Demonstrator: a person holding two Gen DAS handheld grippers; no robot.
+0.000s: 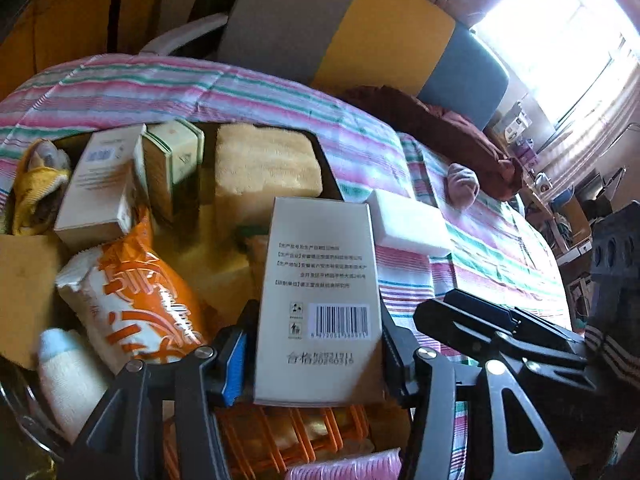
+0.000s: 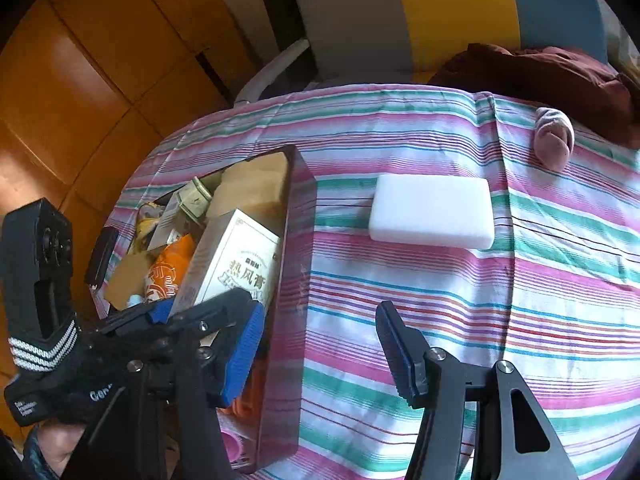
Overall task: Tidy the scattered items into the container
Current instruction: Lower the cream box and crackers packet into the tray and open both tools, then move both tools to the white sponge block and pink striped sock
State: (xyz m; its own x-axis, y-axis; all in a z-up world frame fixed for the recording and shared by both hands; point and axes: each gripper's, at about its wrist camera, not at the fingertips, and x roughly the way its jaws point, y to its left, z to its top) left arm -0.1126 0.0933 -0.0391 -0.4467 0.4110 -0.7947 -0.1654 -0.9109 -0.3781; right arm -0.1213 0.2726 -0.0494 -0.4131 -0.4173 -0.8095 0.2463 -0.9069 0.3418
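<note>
The left gripper (image 1: 316,344) is clamped on a white carton (image 1: 320,300), holding it by its lower sides with the barcode face toward the camera and its long axis running forward along the fingers. In the right wrist view the carton (image 2: 236,264) stands tilted above the dark container (image 2: 296,264), against its right-hand wall, so setting it down is judged the step in hand. Already inside lie an orange snack packet (image 1: 136,296), two smaller cartons, a yellow sponge (image 1: 264,164) and a rolled sock.

The right gripper (image 2: 320,348) is spread wide and holds nothing, hanging over the striped bedsheet (image 2: 500,320) to the right of the container. The white foam block (image 2: 432,210) lies ahead of it and slightly right, its long axis crosswise to the fingers, with the rolled pink sock (image 2: 554,142) farther off beyond it. Both are outside the container, and the right gripper is plainly the nearer one. Its fingers would likely close across the block's short side.
</note>
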